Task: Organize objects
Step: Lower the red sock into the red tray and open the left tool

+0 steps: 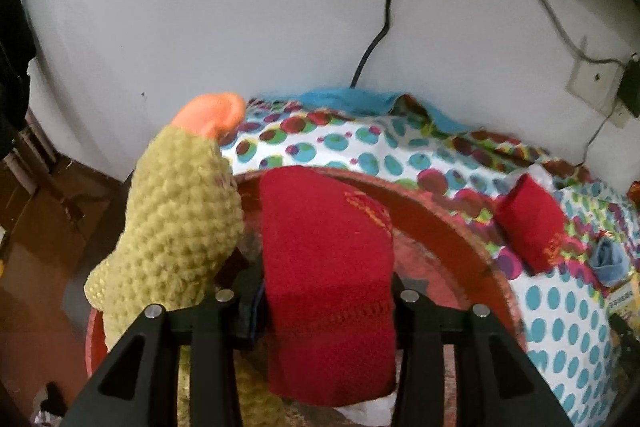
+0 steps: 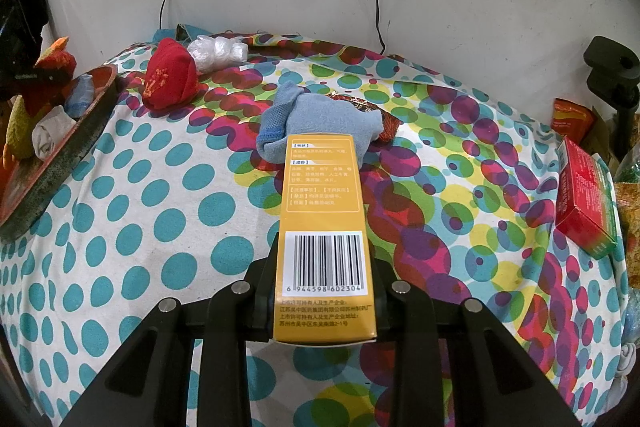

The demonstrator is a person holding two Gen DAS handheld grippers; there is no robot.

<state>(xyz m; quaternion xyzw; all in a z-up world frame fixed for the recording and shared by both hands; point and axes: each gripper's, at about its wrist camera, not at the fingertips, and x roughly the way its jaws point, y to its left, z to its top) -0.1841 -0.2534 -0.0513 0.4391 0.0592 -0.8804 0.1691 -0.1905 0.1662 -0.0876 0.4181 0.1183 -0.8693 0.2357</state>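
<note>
We see a coarse crocheted toy (image 1: 176, 211), a soft knit red sock (image 1: 328, 267), a smooth printed card box (image 2: 325, 223), and a matt cotton sheet (image 2: 160, 219).

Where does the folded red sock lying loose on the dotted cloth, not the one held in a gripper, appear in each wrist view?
Left wrist view: the loose red sock lies right of centre, on the dotted cloth, just beyond the red tray.
Right wrist view: it sits upper left, right of the tray.
Shared landmark: the tray's rim.

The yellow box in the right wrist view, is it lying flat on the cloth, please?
No, the yellow box is clamped between the right tool's fingers, raised above the cloth.
</note>
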